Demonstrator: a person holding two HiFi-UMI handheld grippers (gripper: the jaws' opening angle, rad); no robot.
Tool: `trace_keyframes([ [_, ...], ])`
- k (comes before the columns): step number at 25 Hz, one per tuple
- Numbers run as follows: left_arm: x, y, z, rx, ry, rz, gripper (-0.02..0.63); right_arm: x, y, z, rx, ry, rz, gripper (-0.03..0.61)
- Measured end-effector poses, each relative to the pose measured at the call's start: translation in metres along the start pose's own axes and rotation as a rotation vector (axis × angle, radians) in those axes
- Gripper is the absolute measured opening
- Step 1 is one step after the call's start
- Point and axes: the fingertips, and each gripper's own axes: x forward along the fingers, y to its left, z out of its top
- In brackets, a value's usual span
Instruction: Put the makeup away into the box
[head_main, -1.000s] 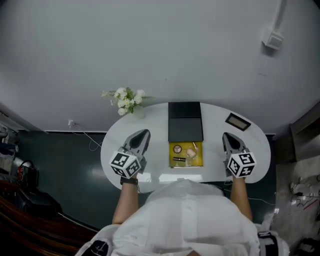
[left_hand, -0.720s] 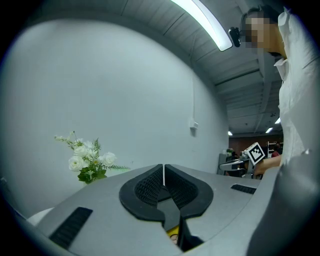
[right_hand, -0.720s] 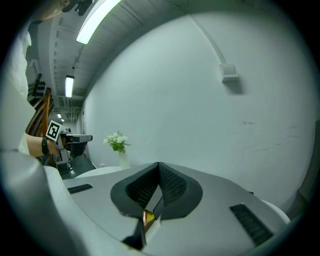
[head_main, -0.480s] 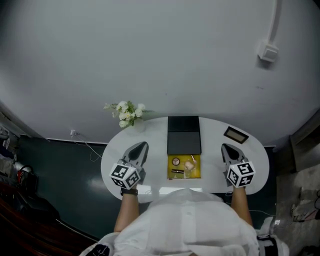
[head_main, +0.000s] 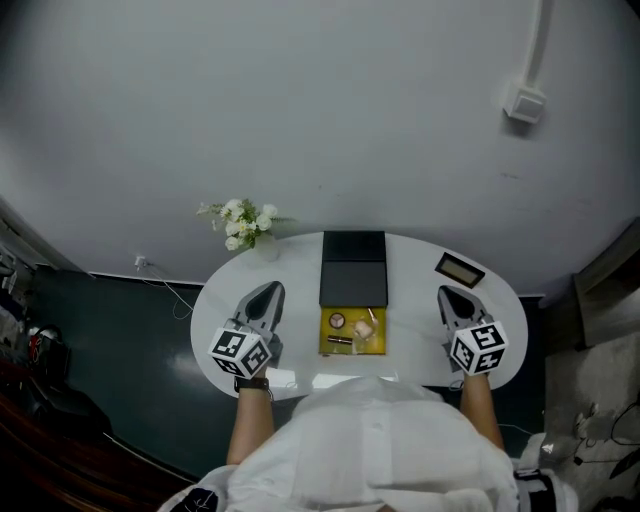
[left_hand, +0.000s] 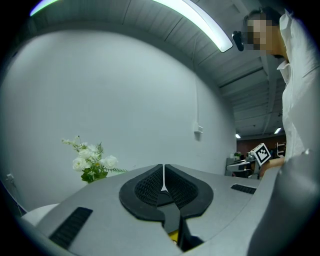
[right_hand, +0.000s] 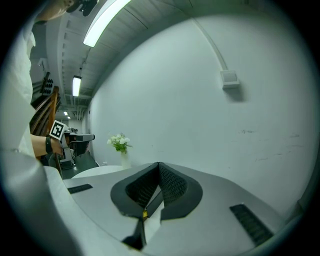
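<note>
Your left claw (head_main: 265, 292) and right claw (head_main: 450, 293) are both closed on nothing, one on either side of the open box (head_main: 323, 332) on the tabletop (head_main: 300, 300).

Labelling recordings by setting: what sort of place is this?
Probably a mock dressing-table corner inside a workshop hall: white table against a bare wall, flowers, open makeup box, strip lights overhead.

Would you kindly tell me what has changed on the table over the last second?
Very little. The right gripper seems to have drifted slightly outward from the tray. The rest of the apparent shift comes from the head view moving. Nothing was taken or let go. The right gripper and the left gripper stay shut and empty over the table, the makeup stays in the tray, and the box has not moved.
</note>
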Motion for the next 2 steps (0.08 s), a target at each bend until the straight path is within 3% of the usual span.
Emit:
trace_keyframes([
  [2, -0.0007, -0.0063, 0.0024, 0.003, -0.008, 0.009, 0.025, -0.0055, -0.0034, 0.0019, -0.005, -0.005, 0.008, 0.011],
])
